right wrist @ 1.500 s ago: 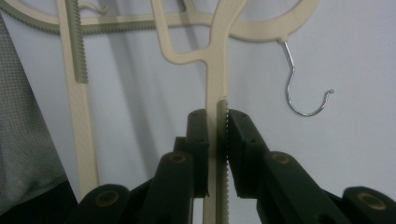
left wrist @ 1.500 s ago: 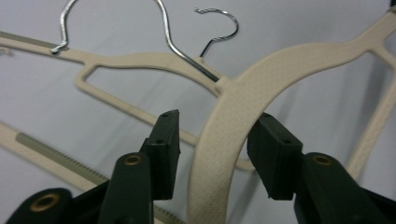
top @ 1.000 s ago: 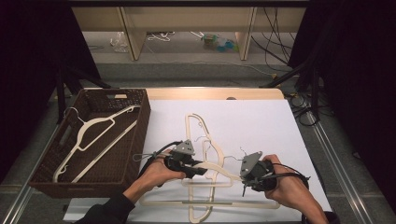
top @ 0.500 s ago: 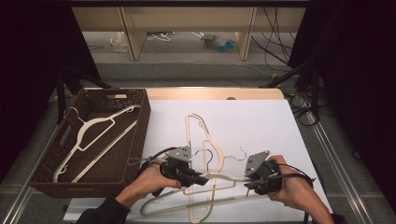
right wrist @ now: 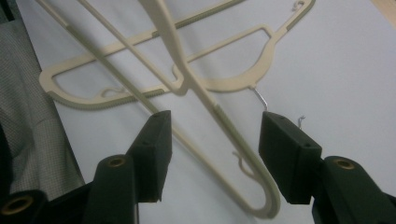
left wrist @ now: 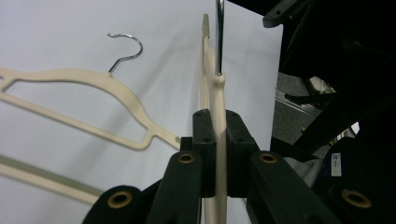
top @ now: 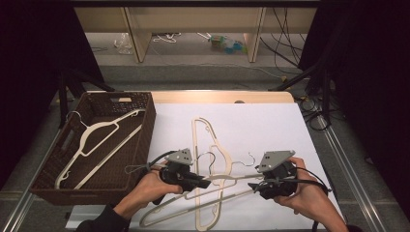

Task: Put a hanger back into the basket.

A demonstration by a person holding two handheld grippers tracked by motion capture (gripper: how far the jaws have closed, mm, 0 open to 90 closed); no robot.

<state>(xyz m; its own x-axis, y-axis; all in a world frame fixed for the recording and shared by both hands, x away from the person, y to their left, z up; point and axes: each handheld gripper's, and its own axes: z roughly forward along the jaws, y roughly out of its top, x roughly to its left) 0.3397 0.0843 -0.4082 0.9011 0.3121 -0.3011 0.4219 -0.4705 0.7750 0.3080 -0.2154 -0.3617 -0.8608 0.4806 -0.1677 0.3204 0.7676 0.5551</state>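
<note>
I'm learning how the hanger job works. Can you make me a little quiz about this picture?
1. True or false: the left tool is shut on a hanger.
2. How many hangers lie in the basket? A) none B) one C) three
3. Fill in: the right tool has just been opening, and its jaws stand ____, a hanger's end between them but untouched.

Key: 1 true; 2 B, one hanger; 3 open. Another hanger lies flat on the white sheet.
</note>
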